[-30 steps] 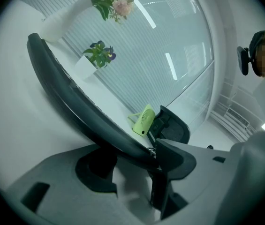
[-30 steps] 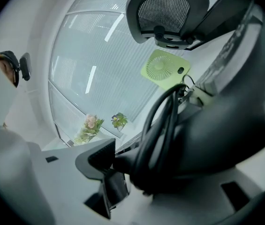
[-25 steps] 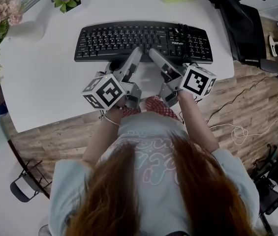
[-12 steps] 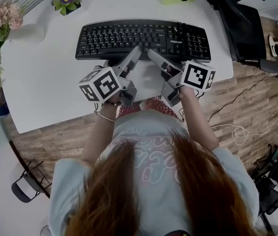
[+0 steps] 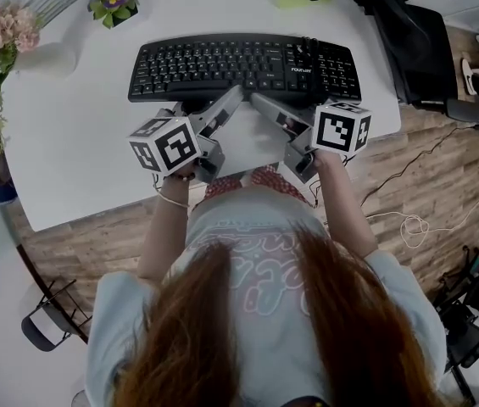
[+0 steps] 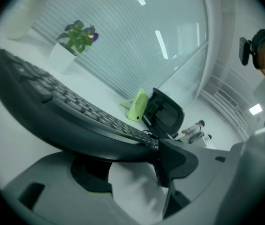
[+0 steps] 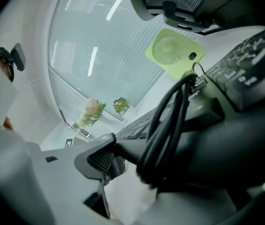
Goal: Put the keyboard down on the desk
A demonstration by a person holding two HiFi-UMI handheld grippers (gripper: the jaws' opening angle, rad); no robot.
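Both converge inward: left gripper (image 5: 236,95) and right gripper (image 5: 257,100) fingers (image 5: 222,111) clamp the keyboard (image 5: 243,62).

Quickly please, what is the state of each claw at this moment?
Left claw: closed on the keyboard, at its near edge.
Right claw: closed on the keyboard too, at its near edge.

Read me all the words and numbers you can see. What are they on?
Keyboard, white brand word at its right part: too blurred to read.
Keys, letters: too small to read.
Shirt, pink print: warped, unreadable.
Cubes: black-and-white square patterns only, no words.
Both gripper views: nothing readable.
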